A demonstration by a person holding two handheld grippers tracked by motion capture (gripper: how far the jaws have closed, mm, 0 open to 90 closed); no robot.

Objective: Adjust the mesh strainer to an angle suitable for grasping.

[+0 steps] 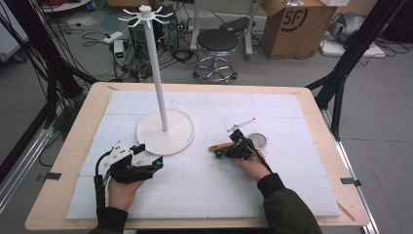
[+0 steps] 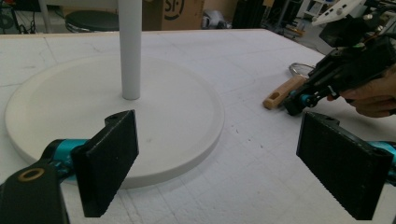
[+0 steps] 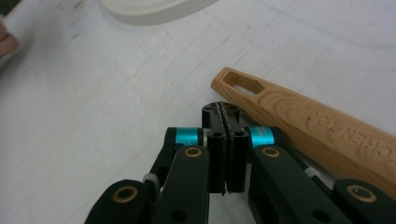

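- Wood: a light wooden handle (image 3: 322,123) with a slot near its end and stamped lettering lies flat on the white foam mat (image 1: 204,190); it belongs to a small round strainer (image 1: 257,141) with a wire rim, seen in the high view to the right of the stand.
- In the high view the handle end (image 1: 217,146) points left, toward the white stand's round base (image 1: 165,139), with a gap of bare mat between them.
- The right gripper (image 3: 226,114) sits just beside the handle, on the side toward the person; its two black jaws are pressed together with nothing between them. The handle runs along the outside of one jaw, and contact cannot be judged.
- The right hand (image 1: 253,165) holds that gripper low over the mat, a dark green sleeve (image 1: 287,209) behind it.
- The left gripper (image 2: 217,161) has its jaws spread wide apart and empty, one pad (image 2: 109,161) over the near rim of the stand's base, the other over bare mat.
- In the left gripper view the right gripper (image 2: 338,74) and the handle end (image 2: 282,93) show farther off, with the strainer's wire rim (image 2: 299,67) behind.
- The stand's white pole (image 1: 157,68) rises upright from the base to a ring of hooks (image 1: 145,14), all bare.
- The left hand (image 1: 124,187) rests on the mat near the table's front edge, well apart from the strainer.
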